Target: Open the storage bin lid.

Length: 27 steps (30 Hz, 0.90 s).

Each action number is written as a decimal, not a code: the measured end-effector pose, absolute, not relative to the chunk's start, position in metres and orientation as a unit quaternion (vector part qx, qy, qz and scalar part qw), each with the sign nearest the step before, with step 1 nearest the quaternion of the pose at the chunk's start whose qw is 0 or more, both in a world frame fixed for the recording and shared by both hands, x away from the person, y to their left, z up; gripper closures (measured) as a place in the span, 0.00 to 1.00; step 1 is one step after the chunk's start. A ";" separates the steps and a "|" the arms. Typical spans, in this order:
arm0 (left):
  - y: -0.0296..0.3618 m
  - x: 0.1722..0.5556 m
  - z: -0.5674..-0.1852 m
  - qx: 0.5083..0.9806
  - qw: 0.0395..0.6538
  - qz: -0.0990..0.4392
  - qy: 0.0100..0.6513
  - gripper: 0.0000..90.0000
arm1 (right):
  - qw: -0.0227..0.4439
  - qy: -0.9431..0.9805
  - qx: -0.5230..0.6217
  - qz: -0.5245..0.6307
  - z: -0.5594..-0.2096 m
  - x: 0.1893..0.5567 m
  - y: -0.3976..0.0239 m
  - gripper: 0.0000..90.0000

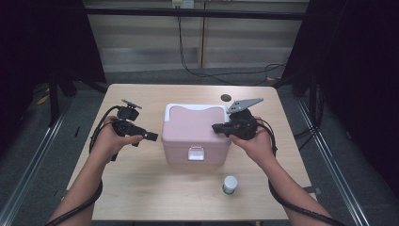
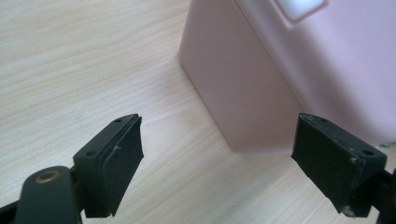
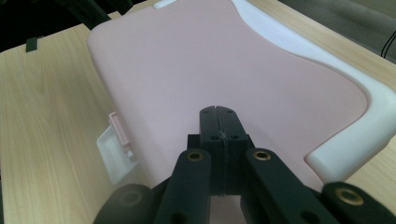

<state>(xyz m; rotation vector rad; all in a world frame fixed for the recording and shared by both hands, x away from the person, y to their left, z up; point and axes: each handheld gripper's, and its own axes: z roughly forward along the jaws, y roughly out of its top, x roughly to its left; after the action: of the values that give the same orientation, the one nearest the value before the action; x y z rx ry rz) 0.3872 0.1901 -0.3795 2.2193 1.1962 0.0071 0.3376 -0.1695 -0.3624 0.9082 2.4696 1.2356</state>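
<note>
A pink box (image 1: 195, 134) with a shut lid and a white front latch (image 1: 196, 153) stands at the table's middle. My left gripper (image 1: 149, 136) is held just left of the box, pointing at its side. In the left gripper view its jaws (image 2: 219, 129) stand wide open with nothing between them, and the box's corner (image 2: 261, 79) lies beyond. My right gripper (image 1: 217, 128) hovers at the lid's right edge. The right gripper view has its jaws (image 3: 219, 112) pressed together, shut on nothing, over the pink lid (image 3: 224, 65); whether the tips touch the lid I cannot tell.
A small white jar with a green base (image 1: 230, 184) stands in front of the box to the right. A dark round disc (image 1: 226, 98) lies behind the box. The lid has a white rim (image 3: 355, 135) at its back. Cables trail from both grippers.
</note>
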 end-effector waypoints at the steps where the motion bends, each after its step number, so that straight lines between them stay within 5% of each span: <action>1: 0.190 0.388 -0.379 0.837 0.308 0.000 0.453 0.17 | 0.119 0.844 0.309 0.421 -0.362 0.337 -0.169 1.00; 27: 0.159 0.418 -0.337 0.833 0.324 0.005 0.449 0.19 | 0.117 0.844 0.312 0.420 -0.363 0.337 -0.169 1.00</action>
<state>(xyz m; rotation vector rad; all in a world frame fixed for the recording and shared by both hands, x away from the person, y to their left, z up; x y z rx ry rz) 0.4180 0.1594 -0.3372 2.1844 1.1776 0.0141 0.3371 -0.1691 -0.3625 0.9142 2.4706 1.2304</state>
